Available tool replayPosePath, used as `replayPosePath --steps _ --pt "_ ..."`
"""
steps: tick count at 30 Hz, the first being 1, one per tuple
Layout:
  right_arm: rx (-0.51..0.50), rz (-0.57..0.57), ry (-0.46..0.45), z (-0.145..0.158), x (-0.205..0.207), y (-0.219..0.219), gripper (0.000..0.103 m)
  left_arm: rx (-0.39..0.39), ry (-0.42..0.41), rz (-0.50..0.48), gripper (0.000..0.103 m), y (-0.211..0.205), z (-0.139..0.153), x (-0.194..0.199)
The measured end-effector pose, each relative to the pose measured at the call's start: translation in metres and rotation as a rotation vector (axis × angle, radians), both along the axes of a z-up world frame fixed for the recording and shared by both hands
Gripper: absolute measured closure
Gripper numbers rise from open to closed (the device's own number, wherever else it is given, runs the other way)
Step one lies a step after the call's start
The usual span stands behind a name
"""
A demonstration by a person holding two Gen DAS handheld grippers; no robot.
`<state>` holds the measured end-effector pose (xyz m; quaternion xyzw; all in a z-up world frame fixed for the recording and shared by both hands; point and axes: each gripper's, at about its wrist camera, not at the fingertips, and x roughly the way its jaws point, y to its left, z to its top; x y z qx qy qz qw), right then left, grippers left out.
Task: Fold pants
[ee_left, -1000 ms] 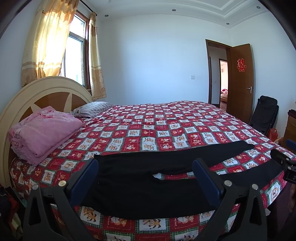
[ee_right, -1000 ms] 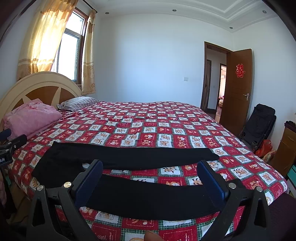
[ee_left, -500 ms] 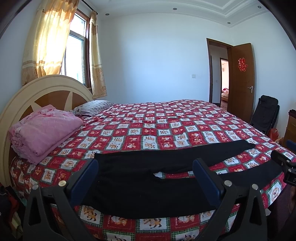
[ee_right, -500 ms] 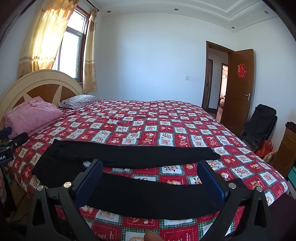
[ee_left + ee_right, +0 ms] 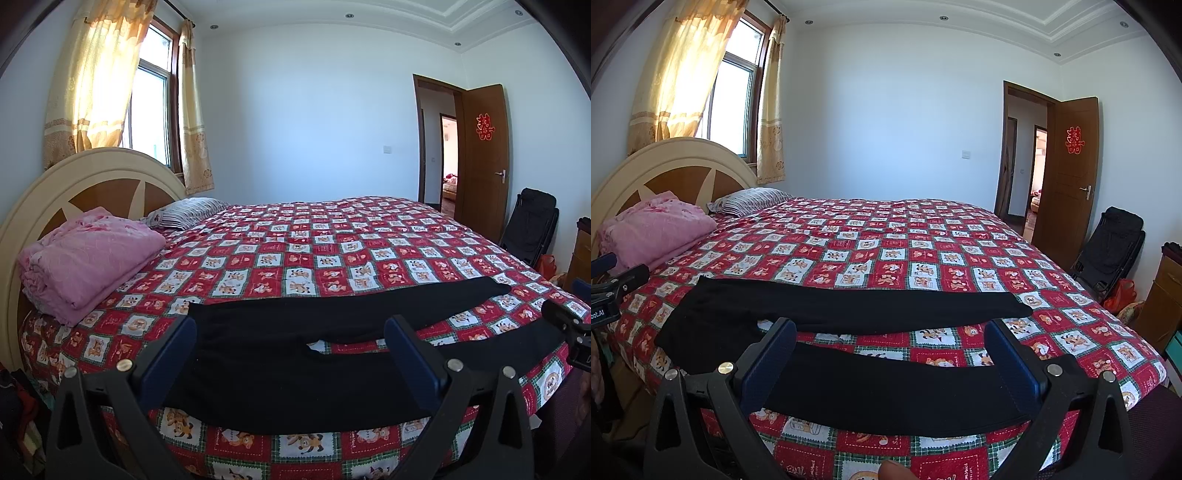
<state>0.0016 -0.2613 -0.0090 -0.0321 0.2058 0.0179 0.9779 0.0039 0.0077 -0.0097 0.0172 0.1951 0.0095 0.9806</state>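
Observation:
Black pants (image 5: 280,354) lie flat along the near edge of the bed, waist to the left, two legs spread apart to the right. They also show in the right wrist view (image 5: 849,310). My left gripper (image 5: 290,328) is open and empty, held in front of the waist and crotch. My right gripper (image 5: 890,332) is open and empty, held in front of the near leg (image 5: 886,391). The right gripper's tip shows at the right edge of the left wrist view (image 5: 569,325); the left gripper's tip shows at the left edge of the right wrist view (image 5: 617,284).
The bed has a red patchwork quilt (image 5: 314,251) and a round headboard (image 5: 92,173) at left. A folded pink blanket (image 5: 88,258) and striped pillow (image 5: 184,214) lie by it. A black folded chair (image 5: 1112,247) and open door (image 5: 1067,173) stand at right.
Both grippers have dropped slightly and stayed open; the view has shifted only a little. The pants have not moved.

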Motion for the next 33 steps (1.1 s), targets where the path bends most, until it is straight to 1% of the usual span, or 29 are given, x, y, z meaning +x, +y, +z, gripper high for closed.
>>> replayPosePath --steps 20,33 --pt "-0.006 0.01 0.014 -0.003 0.004 0.004 0.001 0.0 0.001 -0.001 0.0 0.0 0.0 0.001" --pt "-0.008 0.034 0.038 -0.011 0.009 0.005 0.001 -0.008 0.038 -0.007 0.0 0.002 -0.01 0.01"
